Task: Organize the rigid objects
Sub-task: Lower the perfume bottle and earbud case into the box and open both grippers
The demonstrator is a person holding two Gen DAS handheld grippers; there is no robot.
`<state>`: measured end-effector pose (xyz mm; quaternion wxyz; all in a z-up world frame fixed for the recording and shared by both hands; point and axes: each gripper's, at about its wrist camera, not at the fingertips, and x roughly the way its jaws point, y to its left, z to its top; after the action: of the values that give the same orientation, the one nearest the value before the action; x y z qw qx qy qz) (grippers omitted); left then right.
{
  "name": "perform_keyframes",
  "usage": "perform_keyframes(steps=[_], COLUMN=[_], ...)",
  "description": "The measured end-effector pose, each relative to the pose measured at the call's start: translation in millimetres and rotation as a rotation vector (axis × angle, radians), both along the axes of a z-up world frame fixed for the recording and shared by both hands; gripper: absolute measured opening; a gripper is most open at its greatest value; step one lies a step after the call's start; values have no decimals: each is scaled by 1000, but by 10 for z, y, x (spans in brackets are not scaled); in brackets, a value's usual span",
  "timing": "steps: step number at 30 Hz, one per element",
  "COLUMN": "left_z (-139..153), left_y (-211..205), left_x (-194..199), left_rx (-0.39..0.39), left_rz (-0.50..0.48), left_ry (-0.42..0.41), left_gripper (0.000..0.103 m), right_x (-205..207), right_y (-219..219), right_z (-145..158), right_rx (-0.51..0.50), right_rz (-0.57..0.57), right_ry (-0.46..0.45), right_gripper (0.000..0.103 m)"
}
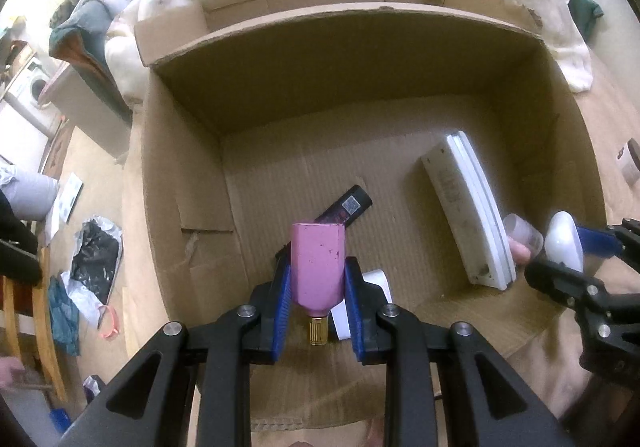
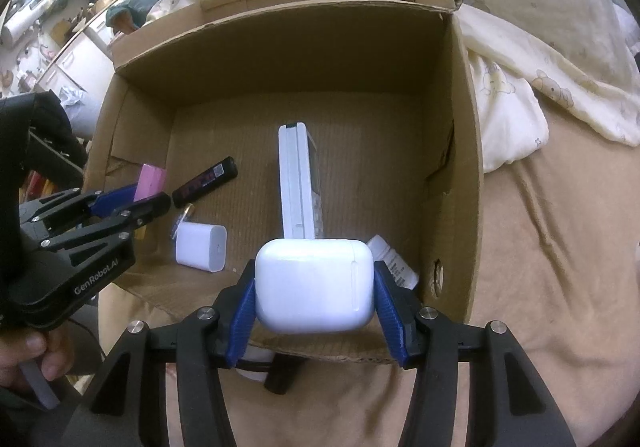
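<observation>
I see the cream quilted blanket (image 2: 520, 27) heaped on the bed beyond both of my hand-held grippers, past the far wall of the large open brown cardboard box (image 1: 360, 59) that both point down into. On the box floor, ahead of my right hand-held gripper (image 2: 315, 293), lies the long white rectangular remote-like unit (image 2: 298, 183); ahead of my left hand-held gripper (image 1: 316, 299) it sits well off to the right. My left one is clamped with its blue pads on the flat sides of a pink square-shouldered bottle with a gold cap (image 1: 318, 267), cap towards the camera, held over the box floor. My right one grips a rounded glossy white earbud-style case (image 2: 314, 285) between its blue pads, jaws about half apart, above the box's near edge. A small white rounded rectangular block (image 2: 201, 251) lies on the floor to its left, and a black cylindrical tube with a printed label (image 1: 346, 207) lies just beyond the pink bottle. A small white labelled container (image 2: 394, 263) rests just right of the case.
</observation>
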<state>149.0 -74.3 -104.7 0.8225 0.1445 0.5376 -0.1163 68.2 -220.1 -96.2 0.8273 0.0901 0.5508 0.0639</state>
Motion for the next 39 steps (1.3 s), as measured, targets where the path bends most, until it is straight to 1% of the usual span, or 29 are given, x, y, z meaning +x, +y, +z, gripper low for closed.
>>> perform_keyframes(steps=[3, 6, 13, 14, 15, 16, 17, 18, 20, 21, 22, 23, 24, 25, 26, 28, 31, 39], left_z=[-16, -22, -13, -11, 9, 30, 55, 83, 129, 148, 161, 172, 180, 186, 197, 205, 205, 245], left_y=[-33, -43, -26, -12, -16, -24, -31, -31, -33, -28, -20, -10, 5, -1, 13, 21, 14, -5], left_x=[-27, -40, -48, -55, -65, -74, -83, -88, -86, -82, -81, -80, -77, -75, -62, -48, -41, -28], left_rx=[18, 16, 9, 8, 6, 3, -2, -9, -25, -34, -41, -49, -57, -59, -60, -57, -54, -55], left_rz=[-18, -22, -28, -31, -35, -35, -34, -33, -32, -29, -24, -19, -16, -16, -14, -9, -4, 19], left_ry=[-9, -4, -10, -16, -27, -34, -45, -57, -68, -69, -70, -71, -73, -73, -74, -76, -74, -72], left_gripper=[23, 23, 24, 27, 37, 44, 56, 60, 62, 69, 73, 79, 80, 80, 80, 80, 82, 82], right_x=[3, 8, -37, -43, -48, -55, -62, -69, -81, -75, -76, -55, -60, -68, -74, -75, -80, -40], right_y=[2, -8, -49, -53, -55, -62, -71, -84, -108, -112, -122, -110, -125, -139, -141, -158, -173, -199], right_z=[-1, -2, 101, 115, 125, 142, 156, 169, 197, 206, 221, 236, 257, 281, 299, 342, 380, 393], right_rx=[-3, 8, 37, 39, 42, 43, 45, 48, 63, 70, 78, 83, 86, 92, 98, 111, 102, 104], right_rz=[-1, -4, -16, -18, -19, -23, -26, -30, -41, -45, -50, -55, -61, -67, -71, -78, -88, -99], right_ry=[0, -1, -59, -66, -72, -80, -88, -94, -107, -113, -121, -130, -142, -156, -169, -195, -215, -226], right_gripper=[57, 57, 57, 57, 57, 57, 59, 62, 66, 69, 72, 79, 90, 95, 103, 103, 103, 103])
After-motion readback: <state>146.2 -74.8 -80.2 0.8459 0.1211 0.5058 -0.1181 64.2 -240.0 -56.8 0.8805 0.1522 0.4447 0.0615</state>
